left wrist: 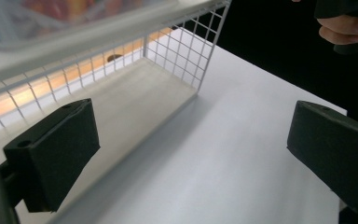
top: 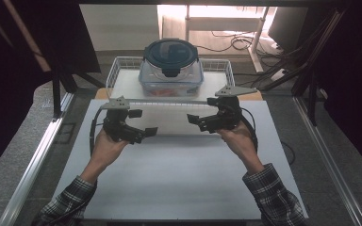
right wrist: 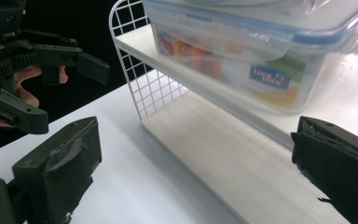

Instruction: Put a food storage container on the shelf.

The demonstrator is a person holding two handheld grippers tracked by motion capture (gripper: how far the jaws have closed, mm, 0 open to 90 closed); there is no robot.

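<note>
Two hand-held grippers poised before a wire basket on a white table (top: pixel 169 179). The left gripper (top: pixel 147 132) and the right gripper (top: pixel 191 118) hover above the table surface, tips turned toward each other, both with jaws spread wide and nothing between them. The wire basket (top: pixel 217 66) stands at the far edge of the table, just beyond the grippers. On it rests a clear plastic box (top: pixel 169 77) with a dark clip-on lid (top: pixel 171 52); coloured contents show through the wall.

In the left gripper view, the basket's mesh corner (left wrist: pixel 186 51) lies just ahead of the open jaws. In the right gripper view, the box (right wrist: pixel 261 60) sits on the basket's upper rim, its blue-edged lid overhanging, and the left gripper (right wrist: pixel 32 56) is held farther off.

Handling, as judged: the box is rigid, smooth-walled and likely slippery, and probably moderately heavy when filled. A two-sided hold under the lid's rim, or on the opposite short walls, seems safest. The basket is light and stiff; its thin wires offer a firm hold along the top rim.
</note>
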